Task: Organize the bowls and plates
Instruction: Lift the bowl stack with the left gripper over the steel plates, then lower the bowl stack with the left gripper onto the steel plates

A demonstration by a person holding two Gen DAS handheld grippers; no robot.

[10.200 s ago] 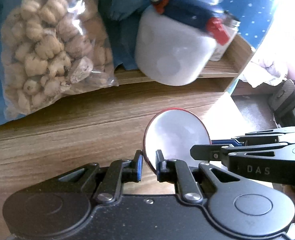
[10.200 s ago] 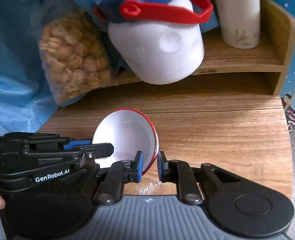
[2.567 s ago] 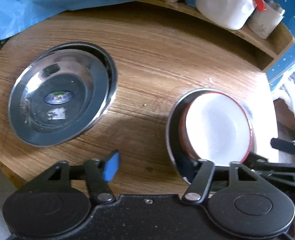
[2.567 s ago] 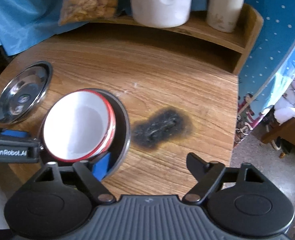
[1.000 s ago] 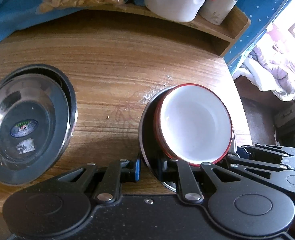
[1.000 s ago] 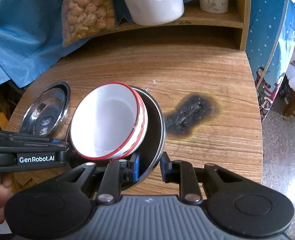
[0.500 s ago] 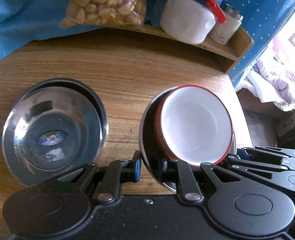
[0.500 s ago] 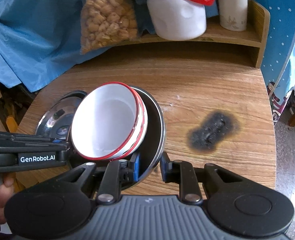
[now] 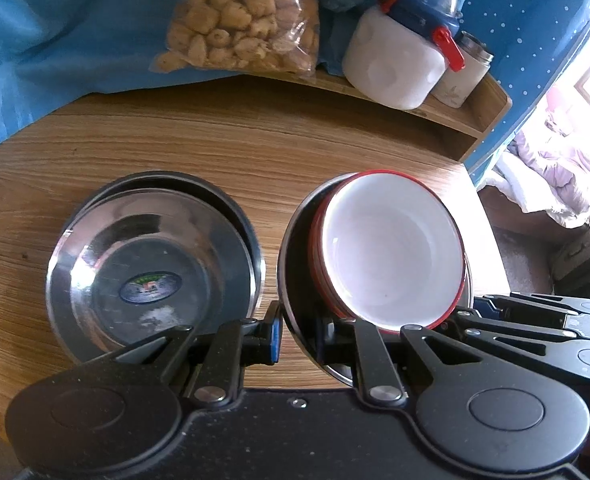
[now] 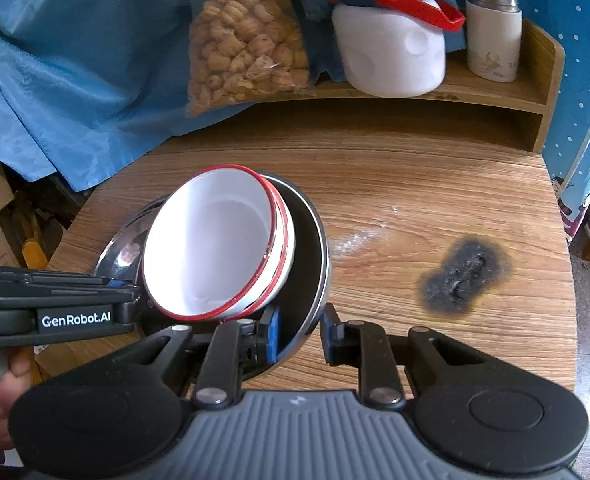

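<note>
— Carrying what?
— I'm clamping both my left gripper and right gripper fingers on the dark plate's rim, with the red-rimmed bowls nested inside.
— Remaining?
— Probably setting it onto the steel plates on the bench.

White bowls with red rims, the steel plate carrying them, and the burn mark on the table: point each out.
white bowls [image 9: 391, 248], left wrist view, inner floor of the top bowl.
steel plate [image 10: 309, 248], right wrist view, dark inner wall right of the bowls.
burn mark [image 10: 465, 278], right wrist view, charred centre.
</note>
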